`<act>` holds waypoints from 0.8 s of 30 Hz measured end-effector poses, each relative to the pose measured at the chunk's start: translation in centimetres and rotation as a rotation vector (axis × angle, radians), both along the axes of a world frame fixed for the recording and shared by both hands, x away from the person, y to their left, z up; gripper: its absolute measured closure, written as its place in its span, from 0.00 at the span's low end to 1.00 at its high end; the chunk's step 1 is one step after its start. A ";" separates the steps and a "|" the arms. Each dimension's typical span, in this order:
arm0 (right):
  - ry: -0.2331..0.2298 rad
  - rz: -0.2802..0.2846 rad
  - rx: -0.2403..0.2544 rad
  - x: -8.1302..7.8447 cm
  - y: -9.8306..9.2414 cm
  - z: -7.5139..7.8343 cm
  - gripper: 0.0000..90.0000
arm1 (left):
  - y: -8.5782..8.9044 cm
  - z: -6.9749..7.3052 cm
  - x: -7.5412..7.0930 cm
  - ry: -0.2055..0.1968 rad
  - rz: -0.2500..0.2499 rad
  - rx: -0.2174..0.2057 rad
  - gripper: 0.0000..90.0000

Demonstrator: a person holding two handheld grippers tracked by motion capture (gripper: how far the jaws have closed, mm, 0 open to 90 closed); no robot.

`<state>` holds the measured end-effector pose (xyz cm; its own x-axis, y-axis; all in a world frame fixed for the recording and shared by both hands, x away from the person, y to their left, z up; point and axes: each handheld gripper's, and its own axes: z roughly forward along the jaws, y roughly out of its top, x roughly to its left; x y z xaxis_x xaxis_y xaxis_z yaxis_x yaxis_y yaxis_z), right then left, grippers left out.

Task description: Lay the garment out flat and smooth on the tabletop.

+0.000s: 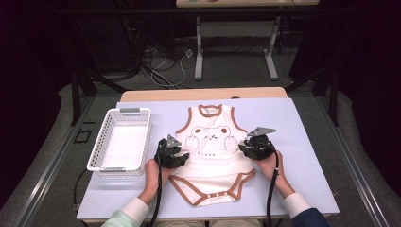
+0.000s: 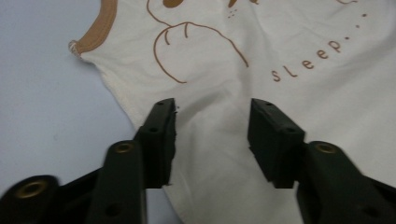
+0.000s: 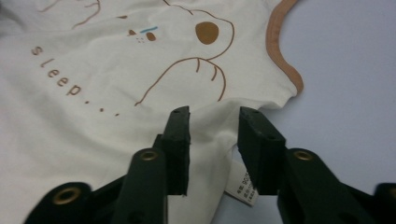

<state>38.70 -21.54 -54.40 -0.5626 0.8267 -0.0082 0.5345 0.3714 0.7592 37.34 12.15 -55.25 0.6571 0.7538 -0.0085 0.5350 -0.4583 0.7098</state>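
Baby bodysuit [image 1: 215, 151] flat on the tabletop [image 1: 302, 142].
Left gripper [image 2: 212, 135] and right gripper [image 3: 214, 140] stand over its side edges, jaws apart, cloth beneath, not pinched.

One cream sleeveless baby bodysuit with brown trim and a bear print [image 1: 213, 151] lies on one pale lavender-topped table [image 1: 302, 137], beside one white perforated plastic basket [image 1: 120, 141]; two black two-jaw handheld grippers, left [image 1: 176, 152] and right [image 1: 250, 145], sit at its sides.
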 end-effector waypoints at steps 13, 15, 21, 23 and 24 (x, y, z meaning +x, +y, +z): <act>-0.011 0.132 0.086 -3.9 -0.1 2.4 0.40 | 0.1 1.6 -3.2 -0.029 -0.081 -0.066 0.10; -0.008 0.149 0.088 -4.5 0.2 2.5 0.39 | 0.1 1.7 -3.7 -0.032 -0.089 -0.065 0.05; 0.006 0.179 0.073 -5.6 0.3 2.3 0.39 | 0.3 1.4 -4.8 -0.028 -0.114 -0.058 0.00; 0.011 0.187 0.076 -5.8 0.4 2.2 0.38 | 0.4 1.4 -5.1 -0.022 -0.121 -0.061 0.00; 0.013 0.188 0.078 -5.9 0.4 2.2 0.38 | 0.4 1.4 -5.3 -0.030 -0.121 -0.059 0.00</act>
